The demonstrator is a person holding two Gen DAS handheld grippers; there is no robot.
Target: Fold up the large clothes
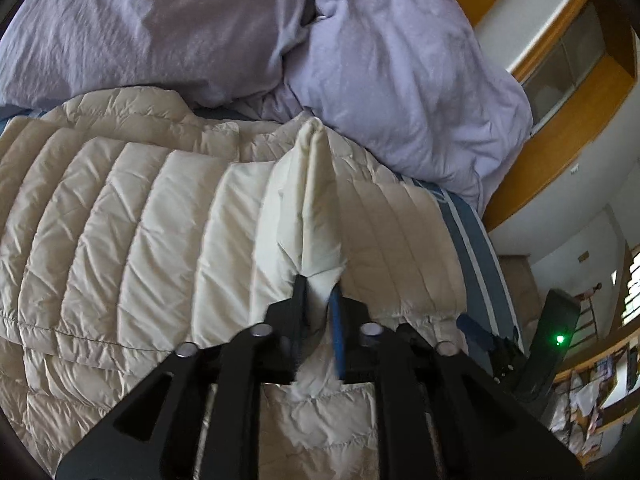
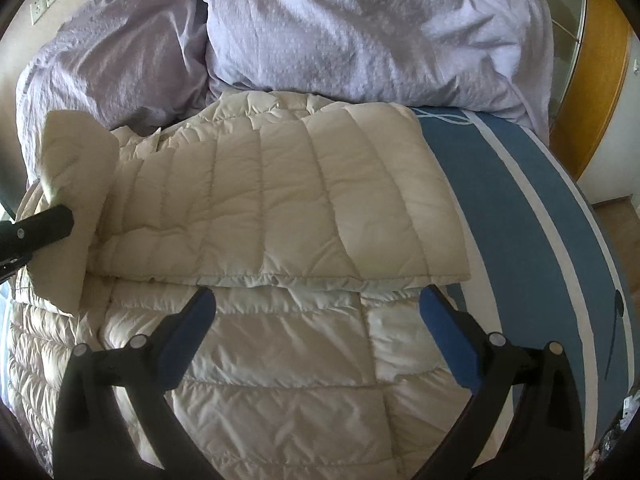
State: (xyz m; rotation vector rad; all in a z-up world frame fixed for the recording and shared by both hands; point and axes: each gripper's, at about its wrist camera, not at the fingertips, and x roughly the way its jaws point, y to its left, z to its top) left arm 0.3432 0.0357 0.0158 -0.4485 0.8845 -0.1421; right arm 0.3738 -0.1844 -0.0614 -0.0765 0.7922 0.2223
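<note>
We saw the bed (image 2: 532, 184), covered by a blue sheet with white stripes, carrying everything else. A crumpled lavender duvet (image 2: 360, 28) was heaped along its far side, touching the far edge of the garment. The cream quilted down jacket (image 2: 280, 200) lay spread across the near part of the bed, one panel folded over the layer beneath so that a straight hem edge ran across the right wrist view. The left gripper (image 1: 320, 292) had its jaws closed almost together on a pinched ridge of the jacket's fabric, which rose as a peaked fold ahead of the fingers; from the right wrist view this same raised flap (image 2: 76, 184) stood at the jacket's left side with the left gripper's black finger against it. The right gripper (image 2: 316, 300) hovered just above the lower jacket layer, near the folded hem, its blue-padded jaws spread wide and holding nothing. A wooden frame with glass panes (image 1: 560, 76) stood beyond the bed.
</note>
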